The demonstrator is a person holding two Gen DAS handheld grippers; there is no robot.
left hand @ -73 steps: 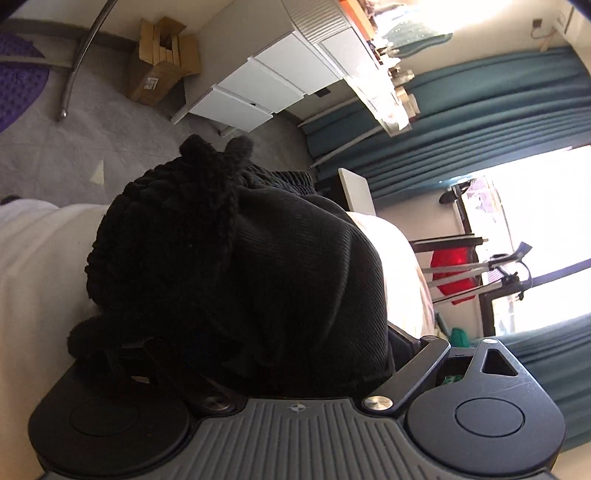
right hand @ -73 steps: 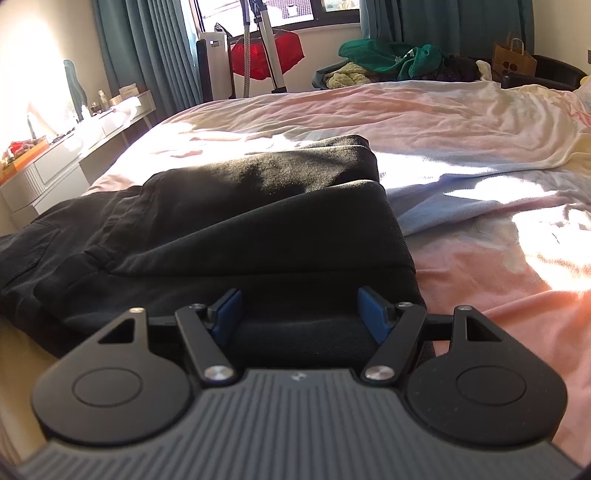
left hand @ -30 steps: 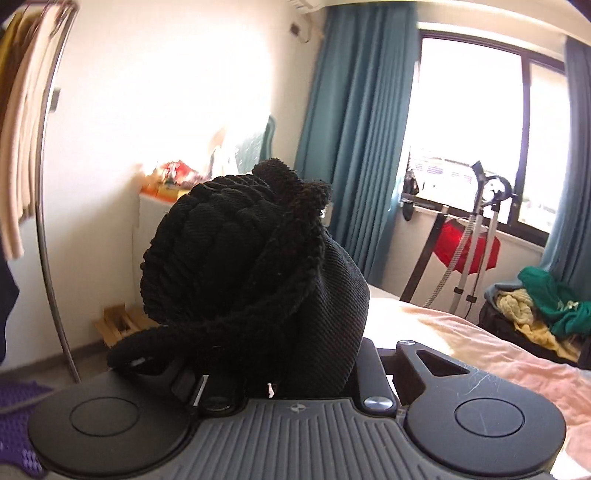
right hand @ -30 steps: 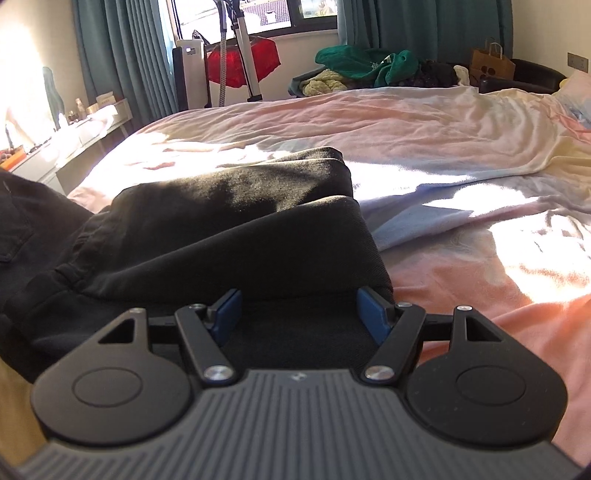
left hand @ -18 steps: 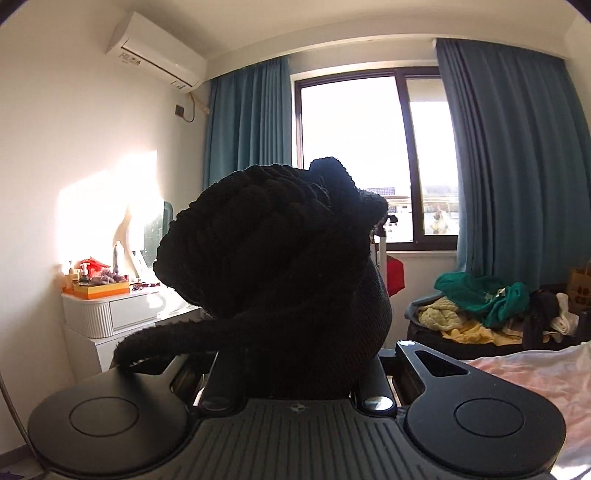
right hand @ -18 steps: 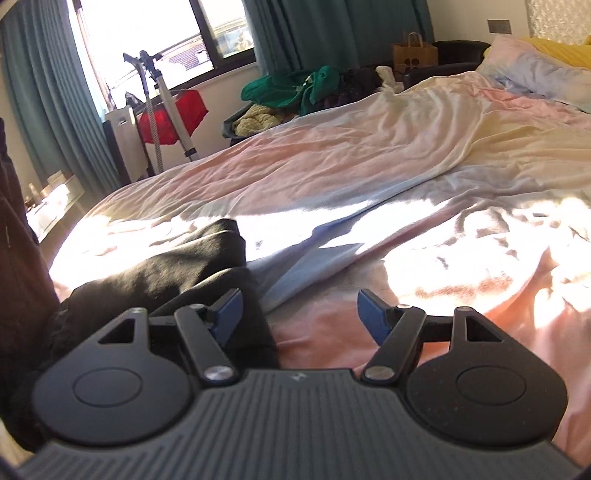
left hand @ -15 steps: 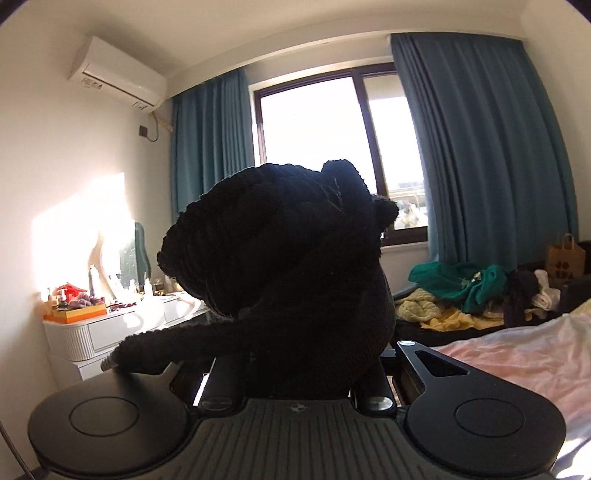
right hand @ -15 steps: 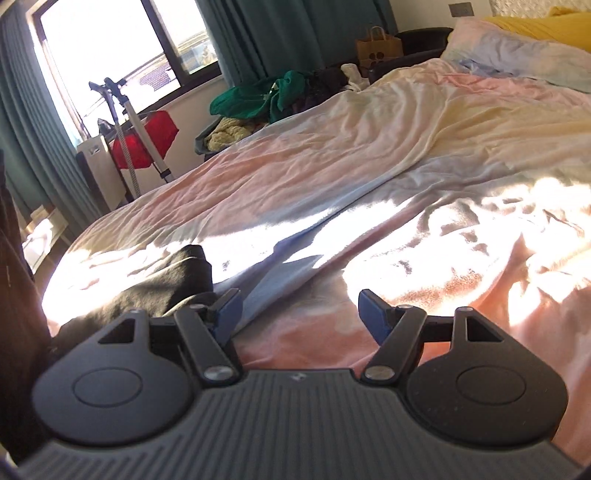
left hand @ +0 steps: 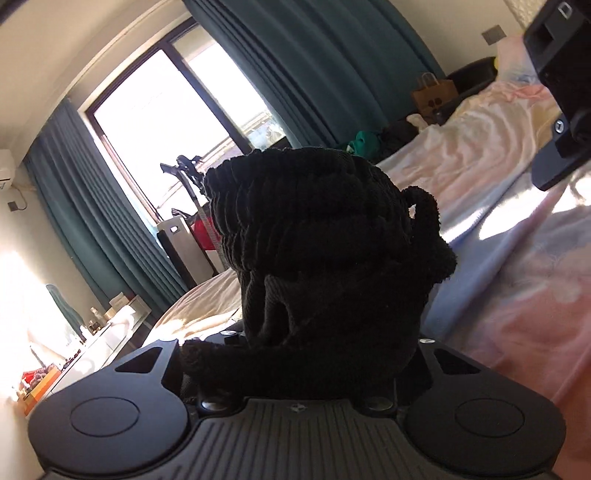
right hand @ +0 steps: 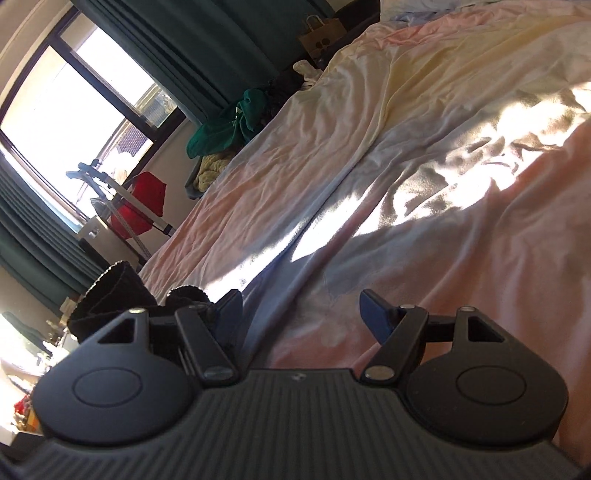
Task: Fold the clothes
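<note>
A bunched black ribbed garment [left hand: 321,258] with a cord fills the middle of the left wrist view, and my left gripper [left hand: 306,365] is shut on it; the cloth hides its fingers. My right gripper [right hand: 301,312] is open above the pastel bedsheet [right hand: 443,166], its blue pads [right hand: 373,314] holding nothing. Part of the black garment [right hand: 110,295] shows at the left of the right wrist view, beside the right gripper. The body of the right gripper [left hand: 565,92] appears at the top right of the left wrist view.
The bed [left hand: 517,258] runs to the right with sun patches. A pile of green and yellow clothes [right hand: 225,129], a paper bag [right hand: 321,33], a red item on a stand [right hand: 140,206], teal curtains [left hand: 314,74] and a white dresser [left hand: 92,350] line the window side.
The left gripper has lifted the black garment off the bed and swung it toward the bed's middle. The right gripper has let go of the black cloth, tilted, and now faces bare sheet.
</note>
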